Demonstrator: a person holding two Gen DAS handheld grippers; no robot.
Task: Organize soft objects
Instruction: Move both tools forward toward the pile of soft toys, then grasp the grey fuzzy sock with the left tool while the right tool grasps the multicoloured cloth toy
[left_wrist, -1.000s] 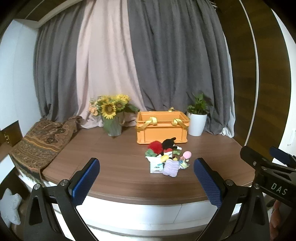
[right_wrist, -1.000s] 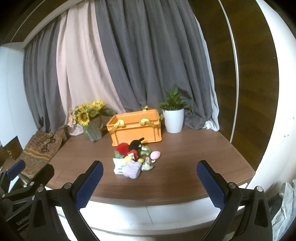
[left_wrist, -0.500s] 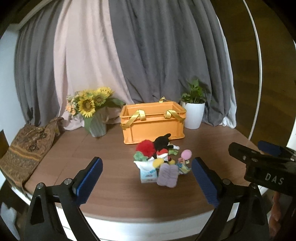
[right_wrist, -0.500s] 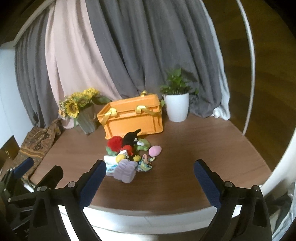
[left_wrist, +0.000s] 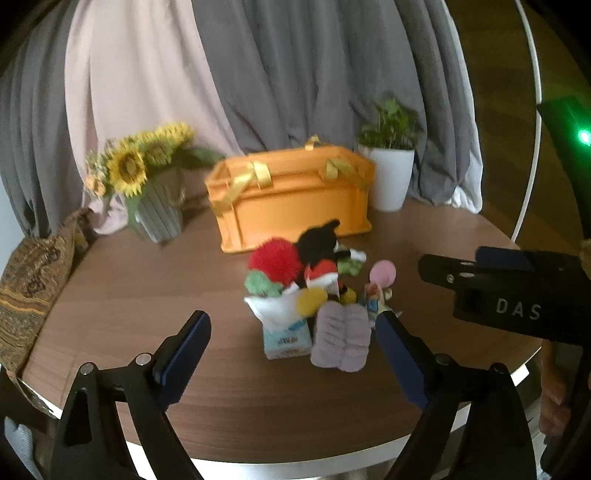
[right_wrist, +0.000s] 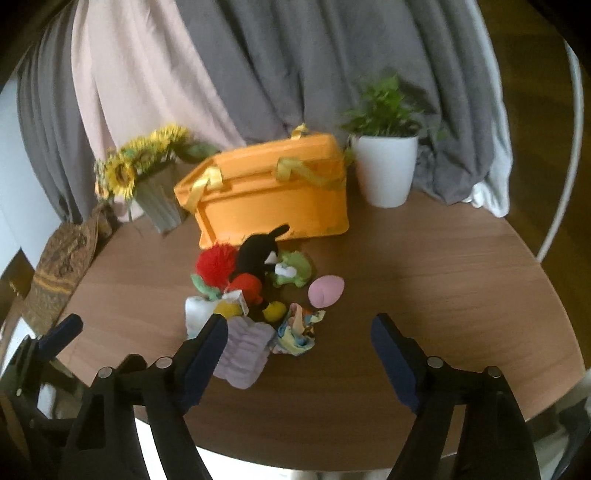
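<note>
Right tongs read "DAS"; tissue pack print blurred.

Both wrist views face the toy pile and orange crate.

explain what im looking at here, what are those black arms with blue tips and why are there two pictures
No robot here: a person carries a hand-held gripper in each hand, and each one has a camera looking out along its two blue-padded fingers. One picture comes from the left gripper, the other from the right gripper. Both are open and hold nothing. On the round wooden table lies a pile of soft toys with a folded lilac cloth in front. Behind it stands an orange crate, between a vase of sunflowers and a potted plant. The black bar marked DAS in the left view is the right gripper seen from the side.
</note>
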